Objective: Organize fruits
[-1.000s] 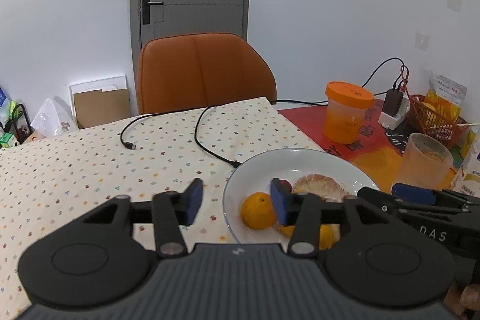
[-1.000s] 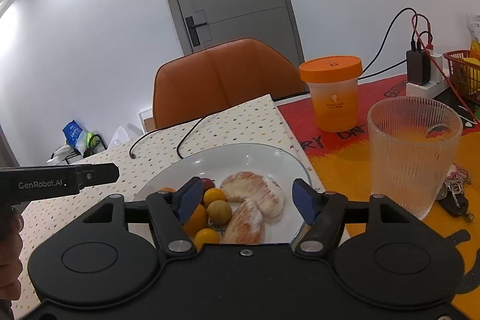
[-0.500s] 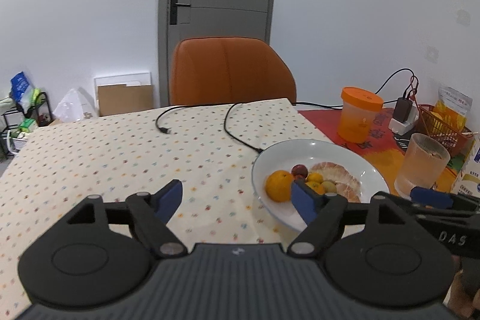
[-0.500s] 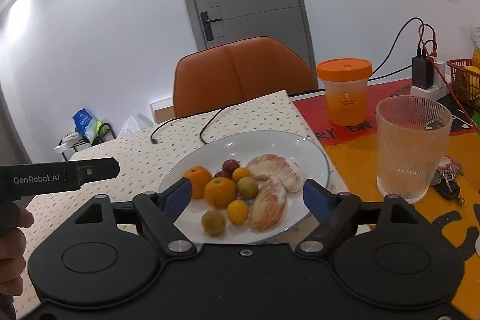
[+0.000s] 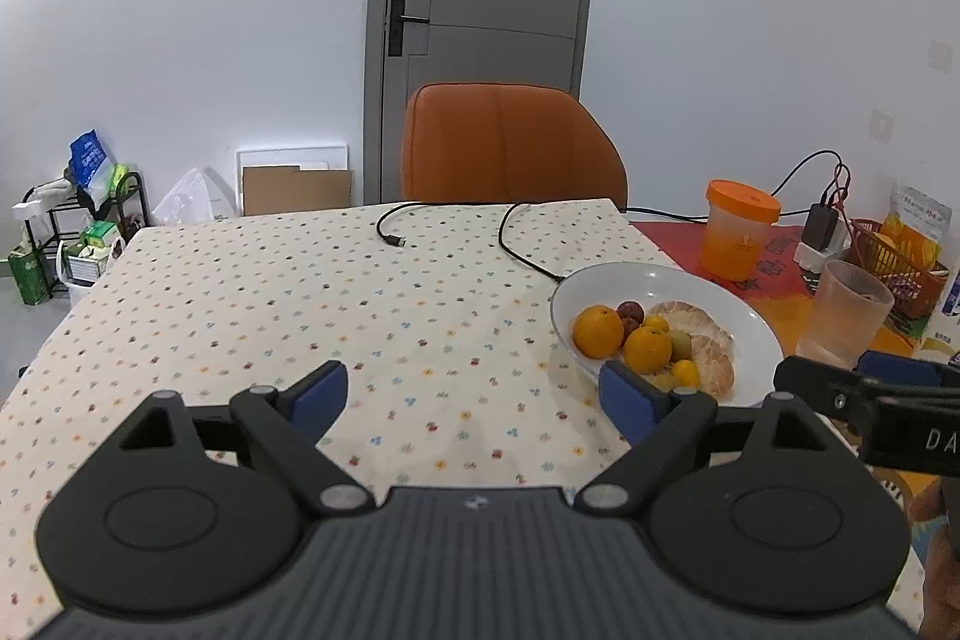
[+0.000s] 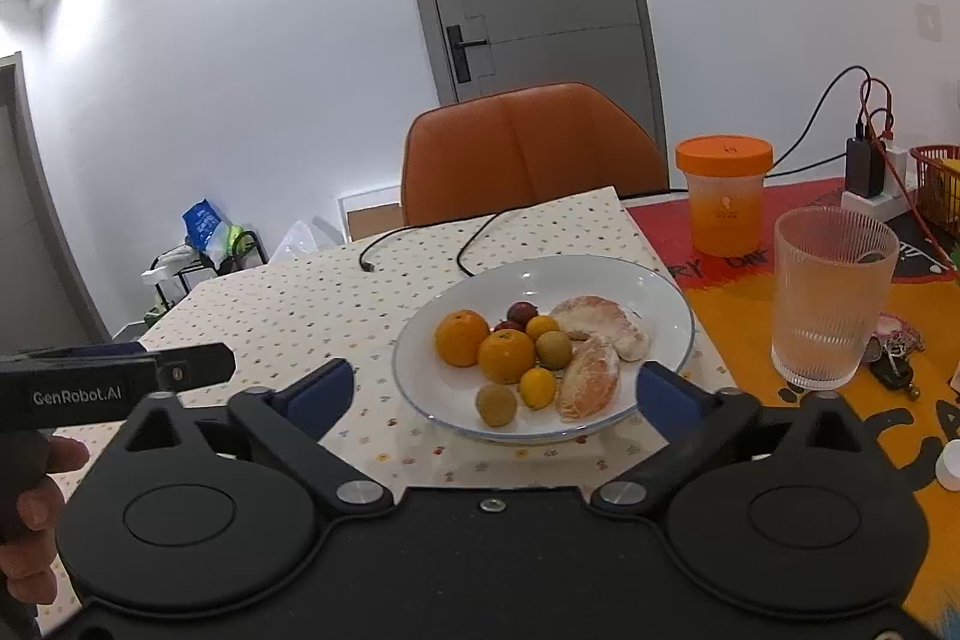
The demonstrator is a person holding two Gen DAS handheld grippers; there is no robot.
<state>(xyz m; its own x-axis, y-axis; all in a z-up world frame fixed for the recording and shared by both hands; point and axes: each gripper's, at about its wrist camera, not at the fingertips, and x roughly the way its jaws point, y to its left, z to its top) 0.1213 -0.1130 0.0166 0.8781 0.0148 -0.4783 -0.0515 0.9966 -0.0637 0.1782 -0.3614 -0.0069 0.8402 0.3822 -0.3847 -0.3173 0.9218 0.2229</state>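
A white plate (image 6: 666, 298) (image 5: 738, 310) holds two oranges (image 6: 461, 337), small yellow and green-brown fruits (image 6: 537, 387), a dark red fruit (image 6: 522, 310) and two peeled pomelo pieces (image 6: 591, 377). My right gripper (image 6: 495, 391) is open and empty, held back from the plate's near side. My left gripper (image 5: 474, 394) is open and empty over the dotted tablecloth, left of the plate. Each gripper's body shows at the edge of the other's view.
A ribbed glass (image 6: 831, 298) stands right of the plate, with keys (image 6: 894, 358) beside it. An orange-lidded jar (image 6: 726, 193), a charger block (image 6: 864, 166) and a red basket (image 6: 936, 184) stand behind. Black cables (image 5: 516, 244) lie on the cloth. An orange chair (image 5: 510, 142) stands at the table's far side.
Both grippers have pulled back and up from the plate and their jaws have opened wider. The fruits on the plate now show in full.
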